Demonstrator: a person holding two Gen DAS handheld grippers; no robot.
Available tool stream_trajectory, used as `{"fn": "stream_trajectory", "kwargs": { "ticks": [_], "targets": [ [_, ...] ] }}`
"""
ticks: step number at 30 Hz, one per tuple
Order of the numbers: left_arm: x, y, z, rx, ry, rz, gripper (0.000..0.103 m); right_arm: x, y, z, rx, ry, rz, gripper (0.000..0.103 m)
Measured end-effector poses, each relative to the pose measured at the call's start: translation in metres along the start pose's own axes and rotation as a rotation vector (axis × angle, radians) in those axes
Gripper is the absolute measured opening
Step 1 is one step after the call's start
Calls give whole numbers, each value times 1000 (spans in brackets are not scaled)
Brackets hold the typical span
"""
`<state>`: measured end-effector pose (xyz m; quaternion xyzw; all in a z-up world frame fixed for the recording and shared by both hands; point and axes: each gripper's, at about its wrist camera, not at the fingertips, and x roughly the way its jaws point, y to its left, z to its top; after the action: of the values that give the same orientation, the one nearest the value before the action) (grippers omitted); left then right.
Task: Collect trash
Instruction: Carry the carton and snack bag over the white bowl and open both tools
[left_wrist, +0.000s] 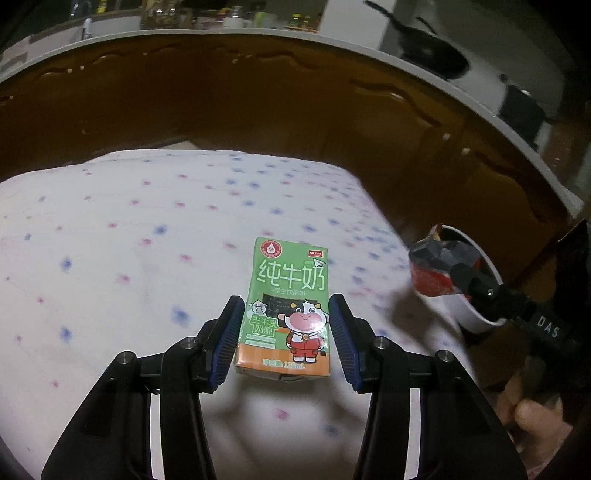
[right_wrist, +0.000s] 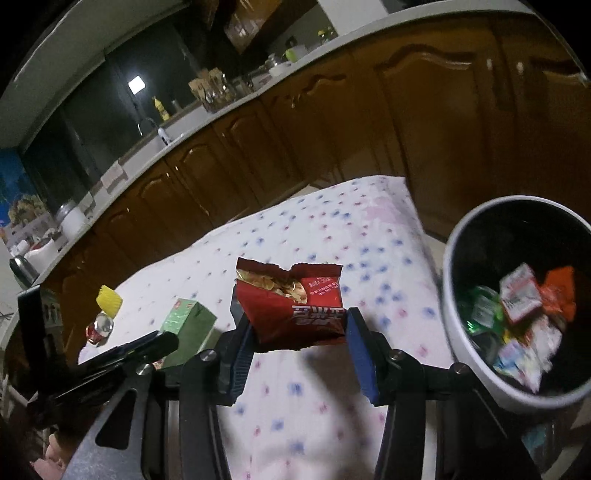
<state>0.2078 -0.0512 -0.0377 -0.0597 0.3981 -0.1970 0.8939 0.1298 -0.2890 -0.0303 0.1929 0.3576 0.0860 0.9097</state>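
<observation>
A green milk carton (left_wrist: 283, 309) is seen upright on the dotted tablecloth (left_wrist: 122, 236), between the blue pads (left_wrist: 226, 343) of the left gripper (left_wrist: 284, 325). The jaws are spread; a narrow gap is seen on the right side, while on the left side contact w/ the carton cannot be told. The carton is not lifted; its base is on the cloth.

In the right wrist view, a torn red snack bag (right_wrist: 295, 304) is clamped between the fingers of the right gripper (right_wrist: 297, 334) and held off the table, approx. above the cloth's right half. Chips are visible thru the torn top. The same bag is seen in the left wrist view at the right edge, in front of the white trash bin (left_wrist: 476, 317).

The bin (right_wrist: 458, 332) is placed beside the table's right edge, w/ a dark interior. Assorted wrappers (right_wrist: 517, 317) (green, red, white, orange) are piled inside.

At the table's far left, a crushed red can (right_wrist: 99, 328) and a yellow ridged object (right_wrist: 109, 300) are seen just beside each other; what the yellow item is cannot be told. Brown cabinets (right_wrist: 332, 122) are seen behind the table.
</observation>
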Motion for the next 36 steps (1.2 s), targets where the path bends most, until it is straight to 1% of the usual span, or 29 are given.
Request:
{"fn": "stream_trajectory", "kwargs": {
  "ticks": [9, 15, 26, 36],
  "targets": [
    [-5, -49, -12, 73, 17, -61, 47, -55, -27, -19, 71, -62, -25, 49],
    [-6, -76, -11, 118, 17, -79, 47, -80, -47, -24, 110, -98, -52, 49],
    [-1, -113, -10, 179, 29, -107, 47, -109, -77, -24, 139, -138, -100, 49],
    [5, -153, -2, 247, 27, -133, 47, -120, -104, -18, 157, -156, -145, 49]
  ]
}}
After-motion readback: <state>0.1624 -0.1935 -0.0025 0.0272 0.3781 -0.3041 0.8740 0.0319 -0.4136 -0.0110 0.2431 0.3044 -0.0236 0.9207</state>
